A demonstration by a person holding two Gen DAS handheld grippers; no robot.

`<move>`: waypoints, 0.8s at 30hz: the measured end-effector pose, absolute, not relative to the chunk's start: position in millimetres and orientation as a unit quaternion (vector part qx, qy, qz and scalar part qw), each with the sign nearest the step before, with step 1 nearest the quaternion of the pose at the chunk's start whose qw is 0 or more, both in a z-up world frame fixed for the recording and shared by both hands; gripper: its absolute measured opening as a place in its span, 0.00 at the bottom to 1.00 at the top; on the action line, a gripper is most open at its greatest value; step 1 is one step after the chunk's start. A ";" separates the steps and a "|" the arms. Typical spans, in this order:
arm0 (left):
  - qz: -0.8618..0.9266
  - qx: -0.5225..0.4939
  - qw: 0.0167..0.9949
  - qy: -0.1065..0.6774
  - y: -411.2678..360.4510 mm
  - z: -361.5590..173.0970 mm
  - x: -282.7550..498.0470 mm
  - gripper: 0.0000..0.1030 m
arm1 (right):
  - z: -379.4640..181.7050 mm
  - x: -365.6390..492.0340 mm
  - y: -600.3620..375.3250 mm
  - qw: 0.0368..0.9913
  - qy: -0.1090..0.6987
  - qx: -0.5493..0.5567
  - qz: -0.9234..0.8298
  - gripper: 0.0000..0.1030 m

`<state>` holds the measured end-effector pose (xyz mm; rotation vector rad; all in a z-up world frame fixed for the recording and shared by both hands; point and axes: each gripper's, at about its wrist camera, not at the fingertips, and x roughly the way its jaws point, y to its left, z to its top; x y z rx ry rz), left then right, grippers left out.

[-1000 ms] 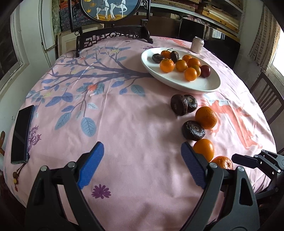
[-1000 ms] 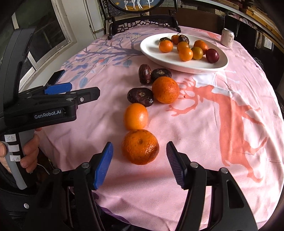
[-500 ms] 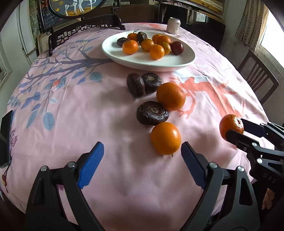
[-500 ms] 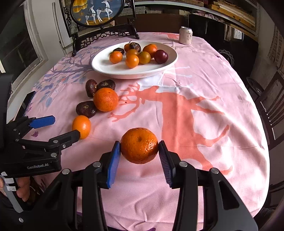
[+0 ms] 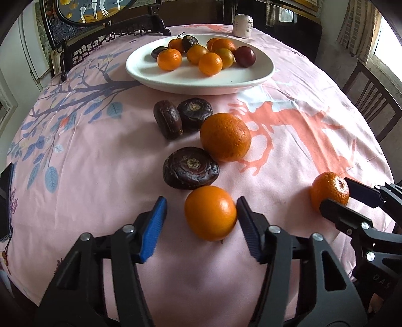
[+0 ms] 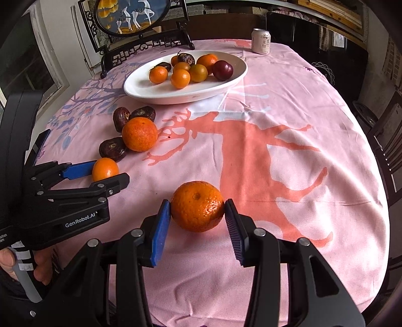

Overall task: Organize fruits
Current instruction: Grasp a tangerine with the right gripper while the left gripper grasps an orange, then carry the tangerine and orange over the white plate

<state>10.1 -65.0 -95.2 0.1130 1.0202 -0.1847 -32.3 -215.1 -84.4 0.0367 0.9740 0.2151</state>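
A smooth orange (image 5: pixel 210 212) lies on the pink cloth between the fingers of my left gripper (image 5: pixel 201 221). Its jaws are closing: the right pad touches the fruit, the left pad stands a little off it. My right gripper (image 6: pixel 197 213) is shut on a rough-skinned mandarin (image 6: pixel 197 206), held low near the table's front; it shows at the right in the left wrist view as right gripper (image 5: pixel 336 196). Farther back lie a big orange (image 5: pixel 225 137) and three dark wrinkled fruits (image 5: pixel 191 171). The white plate (image 5: pixel 201 88) holds several small oranges and dark fruits.
A drink can (image 5: pixel 242 22) stands behind the plate. A framed picture on a dark carved stand (image 6: pixel 130 15) rises at the table's far edge. A dark phone (image 5: pixel 5 201) lies at the left rim. A wooden chair (image 5: pixel 371 100) stands to the right.
My left gripper came forward over the smooth orange and its jaws narrowed around it. My right gripper shut on the mandarin and carried it right, away from the row of fruit.
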 end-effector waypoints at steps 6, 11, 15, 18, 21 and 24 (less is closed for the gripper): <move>-0.104 0.047 0.866 0.487 -63.4 -91.9 7.5 0.37 | -82.3 -29.1 -215.7 0.877 0.469 0.019 0.105 0.43; -0.110 0.024 0.871 0.478 -44.6 -80.0 -2.3 0.36 | -62.2 -33.4 -208.9 0.888 0.448 0.014 0.104 0.43; -0.109 0.002 0.878 0.466 -23.4 -64.3 -7.5 0.36 | -54.7 -28.3 -197.7 0.889 0.444 0.003 0.111 0.43; -0.112 -0.016 0.880 0.461 -8.3 -53.2 -5.5 0.36 | -53.2 -21.3 -191.7 0.888 0.446 0.000 0.116 0.43; -0.110 -0.024 0.883 0.456 3.3 -41.7 5.1 0.36 | -48.5 -12.0 -187.1 0.888 0.443 -0.003 0.120 0.43; -0.098 -0.019 0.890 0.444 11.3 -26.8 26.2 0.36 | -39.5 2.9 -183.6 0.891 0.435 -0.004 0.126 0.43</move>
